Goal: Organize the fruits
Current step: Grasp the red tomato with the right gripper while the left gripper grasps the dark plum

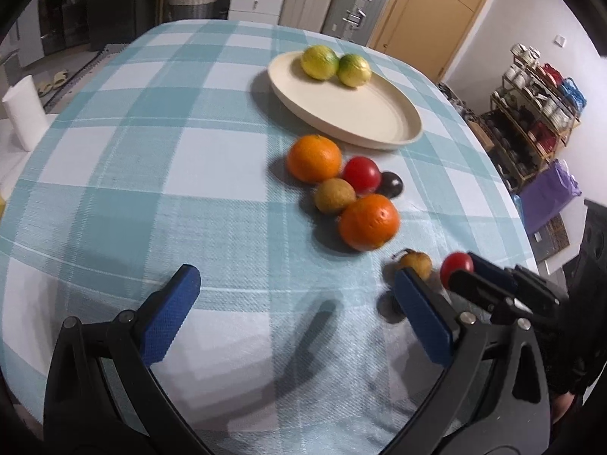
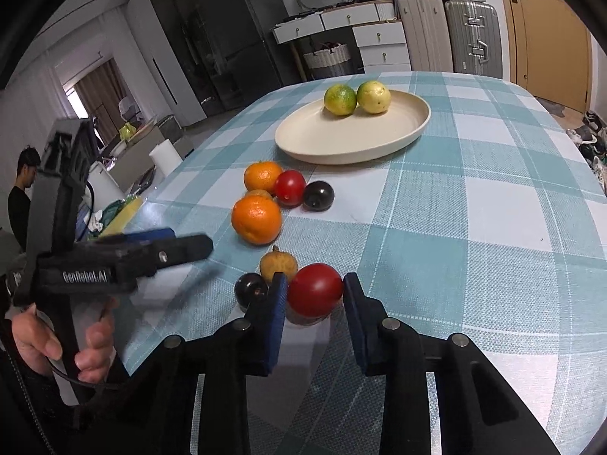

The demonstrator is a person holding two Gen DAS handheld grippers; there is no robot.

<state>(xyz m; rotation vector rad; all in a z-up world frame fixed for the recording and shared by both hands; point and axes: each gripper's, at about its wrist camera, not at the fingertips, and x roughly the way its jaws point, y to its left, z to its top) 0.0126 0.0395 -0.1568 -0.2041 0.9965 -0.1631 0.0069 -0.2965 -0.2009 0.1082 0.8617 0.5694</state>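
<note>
A cream plate (image 1: 379,121) (image 2: 311,144) holds two yellow-green citrus fruits (image 1: 319,61) (image 2: 340,99). In front of it lie two oranges (image 1: 314,157) (image 2: 257,218), a red tomato (image 1: 362,173) (image 2: 290,187), a dark plum (image 1: 392,184) (image 2: 318,195) and a brownish fruit (image 1: 334,195). My right gripper (image 2: 312,295) is closed around a second red tomato (image 2: 315,290) (image 1: 456,267), just above the cloth. Beside it lie a brown fruit (image 2: 278,263) (image 1: 415,263) and a second dark plum (image 2: 250,290). My left gripper (image 1: 296,303) is open and empty over bare cloth.
The table has a teal and white checked cloth (image 1: 151,151). A white paper roll (image 1: 22,113) stands at its left edge. Suitcases (image 2: 470,38), drawers and a door are behind. A shelf of crockery (image 1: 538,106) stands to the right.
</note>
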